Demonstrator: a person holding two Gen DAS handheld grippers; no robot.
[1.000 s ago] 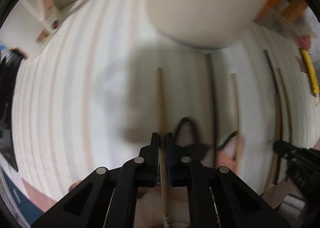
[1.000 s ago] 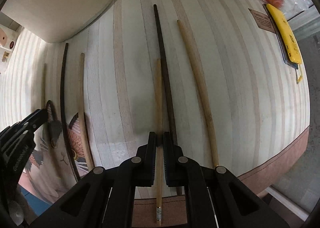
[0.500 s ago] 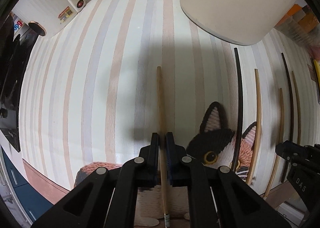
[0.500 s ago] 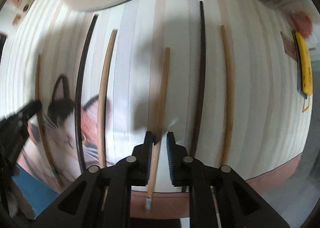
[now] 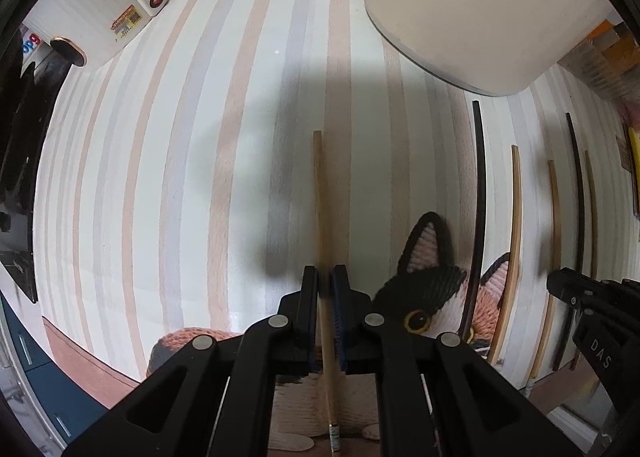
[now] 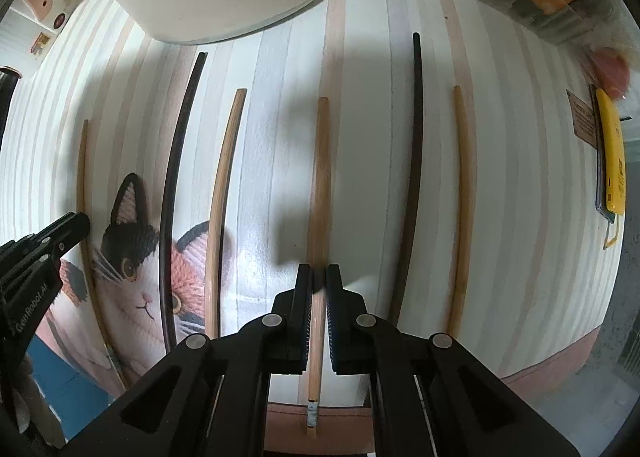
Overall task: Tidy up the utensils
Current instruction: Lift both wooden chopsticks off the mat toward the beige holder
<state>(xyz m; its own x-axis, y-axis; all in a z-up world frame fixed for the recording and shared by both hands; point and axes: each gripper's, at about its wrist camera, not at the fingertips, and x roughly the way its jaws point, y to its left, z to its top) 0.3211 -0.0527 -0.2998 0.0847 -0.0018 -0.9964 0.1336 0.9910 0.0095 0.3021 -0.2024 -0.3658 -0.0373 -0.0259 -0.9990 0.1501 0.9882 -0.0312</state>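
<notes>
Striped pastel tabletop [image 5: 192, 161] below, cream rounded container [image 5: 480, 5] at the far edge. Left wrist view: left gripper [image 5: 326, 285] pinching a pale wooden chopstick [image 5: 322, 209], long axis running straight ahead along the stripes, beside a woven cat-face mat [image 5: 432, 281]; against a second ago, mat now sharp, container shifted right. Right wrist view: right gripper [image 6: 319, 281] clamped on another tan wooden chopstick [image 6: 320, 177], parallel between brown and black sticks; half a second back, held askew.
</notes>
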